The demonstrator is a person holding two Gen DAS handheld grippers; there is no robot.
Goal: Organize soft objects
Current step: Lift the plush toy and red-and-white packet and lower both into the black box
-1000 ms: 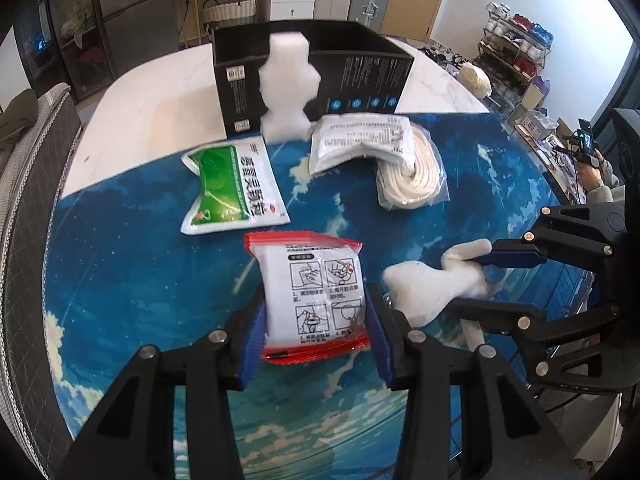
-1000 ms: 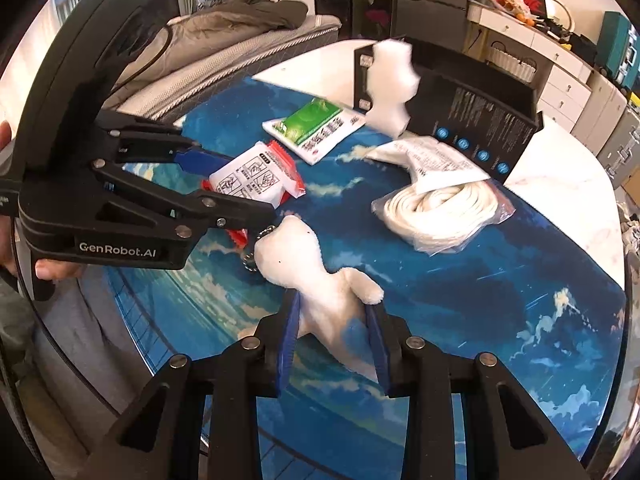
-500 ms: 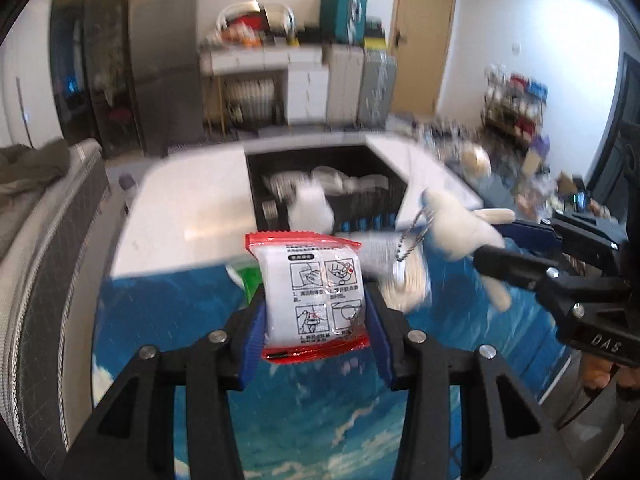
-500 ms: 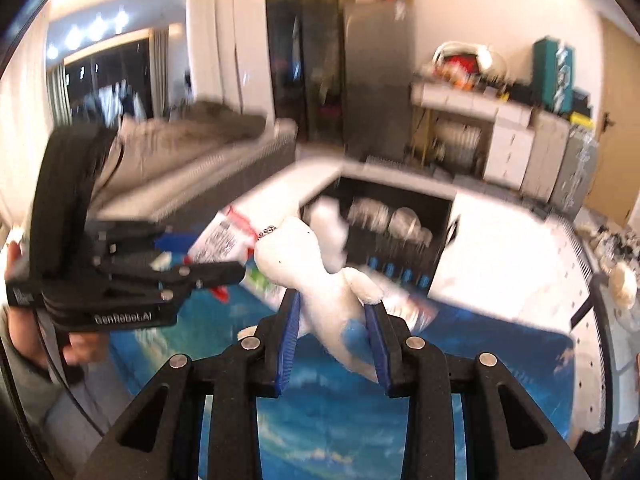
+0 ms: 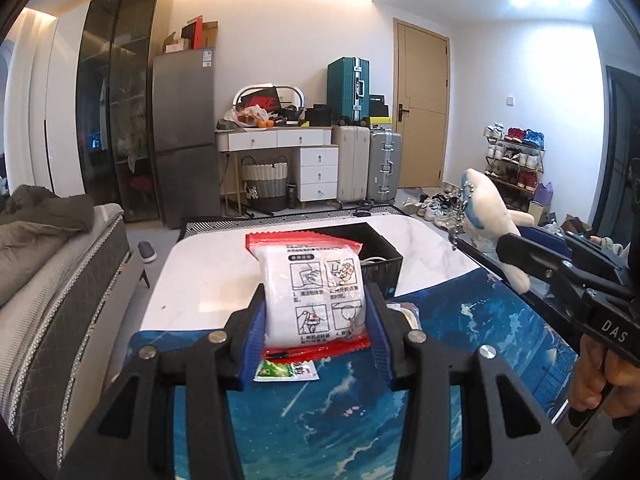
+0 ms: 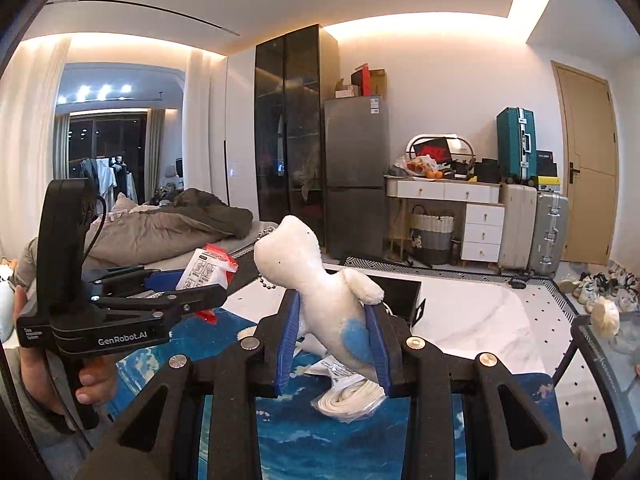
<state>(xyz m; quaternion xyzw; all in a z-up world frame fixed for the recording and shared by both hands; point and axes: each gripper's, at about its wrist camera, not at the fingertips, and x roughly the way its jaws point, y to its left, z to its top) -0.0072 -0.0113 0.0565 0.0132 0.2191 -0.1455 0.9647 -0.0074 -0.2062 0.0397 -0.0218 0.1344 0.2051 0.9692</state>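
My left gripper (image 5: 316, 320) is shut on a white packet with red edges (image 5: 314, 296) and holds it up above the blue mat. The packet also shows in the right wrist view (image 6: 208, 270). My right gripper (image 6: 332, 332) is shut on a white plush toy with a blue patch (image 6: 316, 284), lifted off the table. The plush also shows in the left wrist view (image 5: 488, 212) with its bead chain hanging. A black box (image 5: 384, 252) stands open behind the packet. A green packet (image 5: 286, 371) lies on the mat below my left gripper.
A bagged white rope coil (image 6: 352, 396) and a white printed packet (image 6: 336, 368) lie on the blue mat (image 5: 460, 360). The white marble tabletop (image 5: 200, 276) lies beyond the mat. A bed (image 5: 44, 272) stands at the left. Suitcases and drawers stand at the far wall.
Both grippers have risen from the mat and tilted up, carrying the red-edged packet and the plush. The views now look across the room instead of down at the table.
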